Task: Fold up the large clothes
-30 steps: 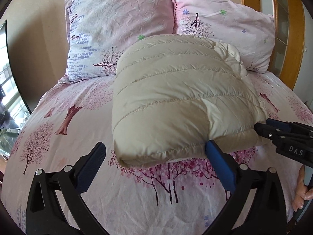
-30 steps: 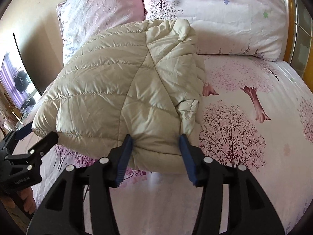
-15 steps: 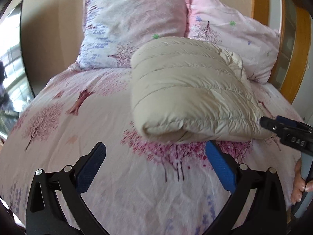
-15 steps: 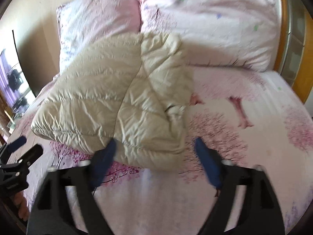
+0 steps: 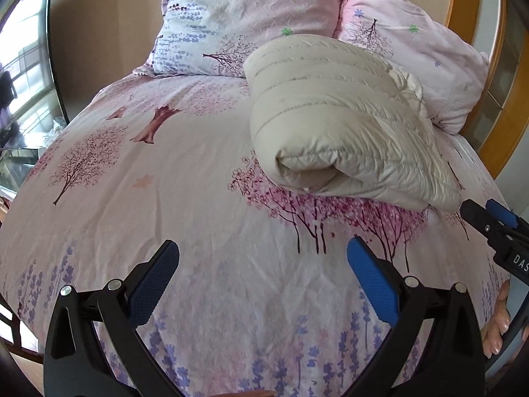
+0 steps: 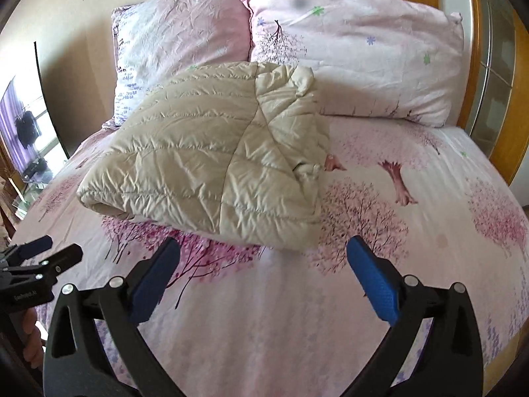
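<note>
Beige quilted puffer jacket (image 5: 334, 125) sits folded into a thick bundle mid-bed on the pink tree-print sheet (image 5: 165, 198), just in front of the two pillows (image 6: 357, 53). Looks light, soft, springy, slick shell; best pinched at the rolled near edge. Left gripper (image 5: 263, 284) and right gripper (image 6: 263, 281) both spread wide, holding nothing, short of the jacket. Bare sheet on every side except the pillow side.
</note>
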Available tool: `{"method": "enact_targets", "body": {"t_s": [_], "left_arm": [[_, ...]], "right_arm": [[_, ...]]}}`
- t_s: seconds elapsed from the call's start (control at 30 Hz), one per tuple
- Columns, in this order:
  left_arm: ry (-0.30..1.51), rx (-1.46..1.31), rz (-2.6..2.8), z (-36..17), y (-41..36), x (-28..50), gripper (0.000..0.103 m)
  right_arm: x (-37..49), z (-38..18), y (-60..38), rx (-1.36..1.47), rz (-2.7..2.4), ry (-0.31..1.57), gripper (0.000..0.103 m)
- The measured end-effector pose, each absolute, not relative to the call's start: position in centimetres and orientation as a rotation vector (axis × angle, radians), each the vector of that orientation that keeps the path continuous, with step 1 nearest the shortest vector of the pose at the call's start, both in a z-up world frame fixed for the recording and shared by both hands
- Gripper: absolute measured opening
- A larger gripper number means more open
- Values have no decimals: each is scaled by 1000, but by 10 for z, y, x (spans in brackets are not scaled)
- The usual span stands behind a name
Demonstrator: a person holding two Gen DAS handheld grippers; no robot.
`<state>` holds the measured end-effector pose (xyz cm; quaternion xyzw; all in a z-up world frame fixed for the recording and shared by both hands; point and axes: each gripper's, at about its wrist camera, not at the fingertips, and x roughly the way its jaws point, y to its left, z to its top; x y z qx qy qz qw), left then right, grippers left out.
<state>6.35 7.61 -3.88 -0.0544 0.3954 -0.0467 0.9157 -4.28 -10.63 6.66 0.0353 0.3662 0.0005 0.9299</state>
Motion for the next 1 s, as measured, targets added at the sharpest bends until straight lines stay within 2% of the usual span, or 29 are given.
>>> {"method": "enact_targets", "body": {"t_s": [0.47,1.0], "left_arm": [[887,-12,-71,-40,60,69,102],[938,-9,-60,-49,62,75,102]], "right_arm": [[-42,47,-97,57,-26,914,101],[-37,39,-94,33,-27,945,101]]}}
